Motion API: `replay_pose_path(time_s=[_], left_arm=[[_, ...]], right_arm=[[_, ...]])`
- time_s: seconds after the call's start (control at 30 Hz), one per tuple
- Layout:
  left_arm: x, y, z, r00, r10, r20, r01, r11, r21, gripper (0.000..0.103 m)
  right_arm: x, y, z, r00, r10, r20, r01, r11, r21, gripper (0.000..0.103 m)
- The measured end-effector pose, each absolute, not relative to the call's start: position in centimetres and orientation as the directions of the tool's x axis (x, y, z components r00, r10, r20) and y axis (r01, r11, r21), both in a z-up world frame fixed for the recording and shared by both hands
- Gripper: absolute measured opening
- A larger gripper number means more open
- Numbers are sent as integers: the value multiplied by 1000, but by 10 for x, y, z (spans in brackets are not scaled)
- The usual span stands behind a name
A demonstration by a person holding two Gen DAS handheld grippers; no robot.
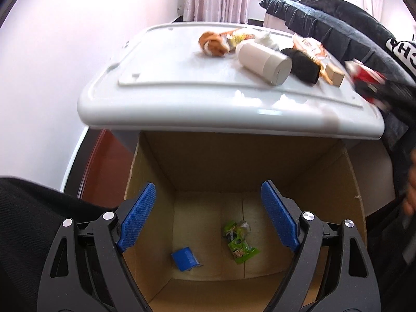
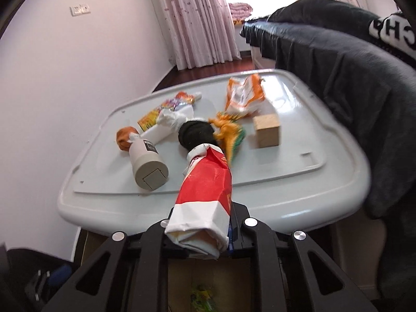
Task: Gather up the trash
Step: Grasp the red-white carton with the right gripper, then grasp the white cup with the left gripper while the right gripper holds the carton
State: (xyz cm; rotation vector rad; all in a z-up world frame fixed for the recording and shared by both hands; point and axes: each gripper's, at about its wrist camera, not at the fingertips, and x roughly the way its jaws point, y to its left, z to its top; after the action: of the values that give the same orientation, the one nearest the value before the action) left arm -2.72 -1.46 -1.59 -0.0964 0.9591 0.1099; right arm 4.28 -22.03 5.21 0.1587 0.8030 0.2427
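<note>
Left gripper (image 1: 208, 215): blue pads spread apart, nothing between them, over the open brown cardboard box (image 1: 348, 182). Box floor holds a green crumpled snack wrapper (image 1: 239, 241) and, left of it, a small blue packet (image 1: 185, 258). Right gripper (image 2: 201, 230) is clamped on a red-and-white rolled paper bag (image 2: 205, 189), at the near edge of the white plastic tabletop (image 2: 286, 176). White cylindrical bottle (image 2: 147, 162) lies left of the bag; tan wooden cube (image 2: 267, 130) farther right.

Red-white wrapper (image 2: 205, 197) in right claw (image 2: 200, 234)

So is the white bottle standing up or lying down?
Lying down. The white bottle rests on its side on the table, flat bottom facing the camera.
</note>
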Motion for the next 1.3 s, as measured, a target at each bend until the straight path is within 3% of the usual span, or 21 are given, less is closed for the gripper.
replay_pose_path(time_s=[0.13,0.37,0.53,0.73,0.8,0.83,0.87,1.3], left_arm=[[6,-30,8,584,24,-812,-125,990,-61,81],[107,-64,24,564,18,-826,-229,964,-136,81],[162,-66,13,528,26,-849,-324,930,-173,81],[199,-56,-16,445,101,-890,-419,902,-107,81],[205,-53,-27,423,123,-898,-445,891,-88,73],[205,-57,-26,446,165,-880,-429,902,-48,54],[204,-60,-27,454,174,-874,-405,914,-28,51],[169,-51,-15,561,118,-819,-255,966,-35,46]], right_arm=[[18,-252,52,710,227,-667,-128,973,194,19],[11,-281,48,713,295,-636,-104,941,321,20],[7,-284,55,719,349,-601,-138,919,369,20],[9,-289,53,700,393,-596,-143,895,422,20],[12,-292,49,685,409,-602,-134,884,449,20],[13,-294,47,681,410,-607,-124,881,456,20],[13,-296,46,679,412,-608,-119,879,463,20],[20,-286,44,688,374,-622,-120,904,411,20]])
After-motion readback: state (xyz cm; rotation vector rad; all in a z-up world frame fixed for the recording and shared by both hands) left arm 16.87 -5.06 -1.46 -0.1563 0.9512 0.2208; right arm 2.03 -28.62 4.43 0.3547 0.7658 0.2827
